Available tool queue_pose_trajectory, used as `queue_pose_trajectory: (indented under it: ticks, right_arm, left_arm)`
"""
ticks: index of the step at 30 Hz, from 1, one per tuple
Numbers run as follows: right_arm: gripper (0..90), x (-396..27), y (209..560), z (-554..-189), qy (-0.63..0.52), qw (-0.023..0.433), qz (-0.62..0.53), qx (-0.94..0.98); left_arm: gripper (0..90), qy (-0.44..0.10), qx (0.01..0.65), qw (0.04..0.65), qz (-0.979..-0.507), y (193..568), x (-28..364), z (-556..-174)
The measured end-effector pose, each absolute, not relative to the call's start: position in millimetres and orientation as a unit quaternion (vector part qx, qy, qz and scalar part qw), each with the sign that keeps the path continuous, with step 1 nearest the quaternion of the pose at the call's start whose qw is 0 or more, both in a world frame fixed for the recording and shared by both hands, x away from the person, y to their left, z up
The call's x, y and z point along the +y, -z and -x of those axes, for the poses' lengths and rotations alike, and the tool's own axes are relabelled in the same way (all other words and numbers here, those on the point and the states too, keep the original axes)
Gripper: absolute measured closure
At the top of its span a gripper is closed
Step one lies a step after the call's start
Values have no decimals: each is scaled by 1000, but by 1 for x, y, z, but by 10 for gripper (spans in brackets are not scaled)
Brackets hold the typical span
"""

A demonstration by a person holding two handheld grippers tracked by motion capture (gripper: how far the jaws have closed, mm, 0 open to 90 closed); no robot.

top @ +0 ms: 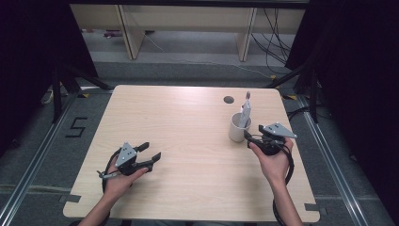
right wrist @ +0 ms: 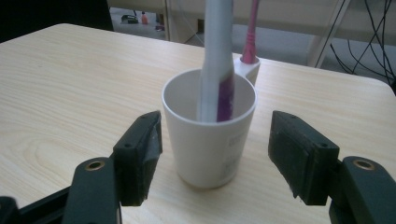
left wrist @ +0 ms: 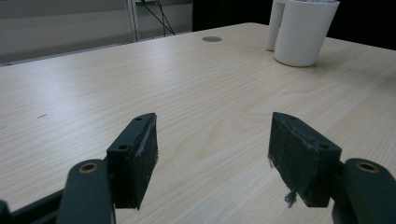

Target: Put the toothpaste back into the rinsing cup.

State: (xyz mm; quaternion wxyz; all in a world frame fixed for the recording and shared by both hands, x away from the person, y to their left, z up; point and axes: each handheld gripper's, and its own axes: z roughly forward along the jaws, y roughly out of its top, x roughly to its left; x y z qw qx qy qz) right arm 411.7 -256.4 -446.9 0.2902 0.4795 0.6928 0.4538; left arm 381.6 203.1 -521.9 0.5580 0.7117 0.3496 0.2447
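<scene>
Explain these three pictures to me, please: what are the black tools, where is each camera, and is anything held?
A person sits at a wooden table and holds a hand-operated gripper in each hand. One picture comes from a camera above the table. The other two come from small cameras riding on the grippers, looking along their black jaws. The left gripper is open over bare wood and holds nothing. The right gripper is open too, its jaws on either side of a white cup without pressing it. In the cup stands a white and purple tube; a pink toothbrush stands in a holder on its far side.

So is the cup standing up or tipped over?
Standing up. The cup sits flat on the table, rim on top, a tube leaning inside.
</scene>
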Motion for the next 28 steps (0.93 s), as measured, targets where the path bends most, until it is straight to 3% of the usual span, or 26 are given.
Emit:
queue_pose_trajectory:
  ticks: [20,28]
  right_arm:
    - [373,-269,496,-392,-459,278,-497,682]
    - [378,-267,497,-392,-469,278,-489,681]
  left_arm:
    - [324,-244,352,559,-709,522,204,-382]
    - [324,-242,352,560,-710,522,204,-382]
